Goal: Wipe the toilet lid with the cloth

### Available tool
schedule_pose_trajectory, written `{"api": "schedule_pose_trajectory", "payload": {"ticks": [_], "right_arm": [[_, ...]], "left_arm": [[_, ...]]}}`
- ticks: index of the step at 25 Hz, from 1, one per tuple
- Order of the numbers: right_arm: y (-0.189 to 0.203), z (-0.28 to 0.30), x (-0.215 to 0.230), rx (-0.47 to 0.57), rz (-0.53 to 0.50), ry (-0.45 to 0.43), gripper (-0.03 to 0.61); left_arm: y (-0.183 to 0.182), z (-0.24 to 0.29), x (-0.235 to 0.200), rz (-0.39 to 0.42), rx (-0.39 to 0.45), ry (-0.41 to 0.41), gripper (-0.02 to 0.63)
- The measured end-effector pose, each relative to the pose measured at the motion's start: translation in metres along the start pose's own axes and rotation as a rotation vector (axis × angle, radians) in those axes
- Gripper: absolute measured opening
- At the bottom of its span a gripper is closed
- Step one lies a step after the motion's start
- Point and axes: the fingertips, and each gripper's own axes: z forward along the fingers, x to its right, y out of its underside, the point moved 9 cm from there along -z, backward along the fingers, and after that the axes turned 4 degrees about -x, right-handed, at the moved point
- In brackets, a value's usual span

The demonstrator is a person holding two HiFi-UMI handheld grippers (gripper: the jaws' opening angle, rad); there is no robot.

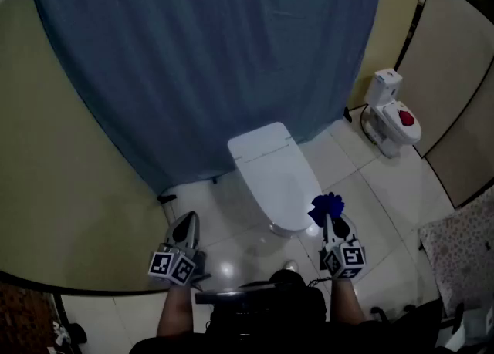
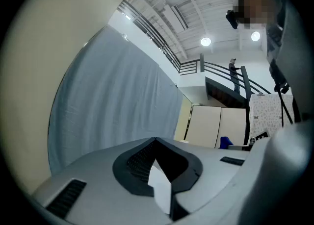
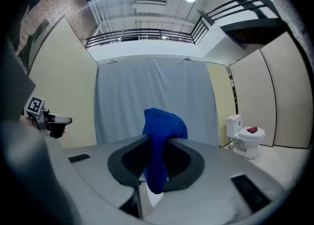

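Observation:
The white toilet (image 1: 272,175) stands mid-floor in the head view, its lid (image 1: 266,161) down. My right gripper (image 1: 330,221) hovers by the toilet's front right corner, shut on a blue cloth (image 1: 326,207). In the right gripper view the cloth (image 3: 163,132) sticks up from between the closed jaws of the gripper (image 3: 157,145). My left gripper (image 1: 187,220) is held over the floor tiles left of the toilet, well apart from it. In its own view this left gripper (image 2: 156,141) has its jaws together with nothing in them.
A blue curtain (image 1: 208,59) hangs behind the toilet against cream walls. A second, smaller white toilet (image 1: 392,117) with a red object (image 1: 407,119) on its lid stands at the far right by beige partition panels (image 1: 455,98). The floor is pale glossy tile (image 1: 386,198).

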Motion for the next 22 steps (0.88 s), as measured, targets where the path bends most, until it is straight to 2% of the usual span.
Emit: {"api": "schedule_pose_trajectory", "payload": {"ticks": [7, 10, 13, 17, 22], "right_arm": [[-0.011, 0.057, 0.029, 0.016, -0.011, -0.018, 0.060], [-0.021, 0.093, 0.059, 0.042, -0.021, -0.033, 0.060], [-0.032, 0.131, 0.098, 0.057, 0.030, -0.030, 0.060], [-0.044, 0.177, 0.137, 0.027, 0.054, -0.057, 0.060], [-0.054, 0.232, 0.165, -0.038, 0.003, -0.133, 0.060]], "left_arm": [[0.008, 0.066, -0.006, 0.018, -0.018, 0.010, -0.009], [0.009, 0.109, 0.000, 0.009, -0.022, 0.018, -0.008], [0.007, 0.154, 0.008, 0.017, -0.047, 0.016, -0.009], [0.000, 0.204, 0.008, 0.024, -0.037, -0.030, -0.008], [0.007, 0.259, 0.012, 0.019, -0.031, -0.051, -0.009]]}}
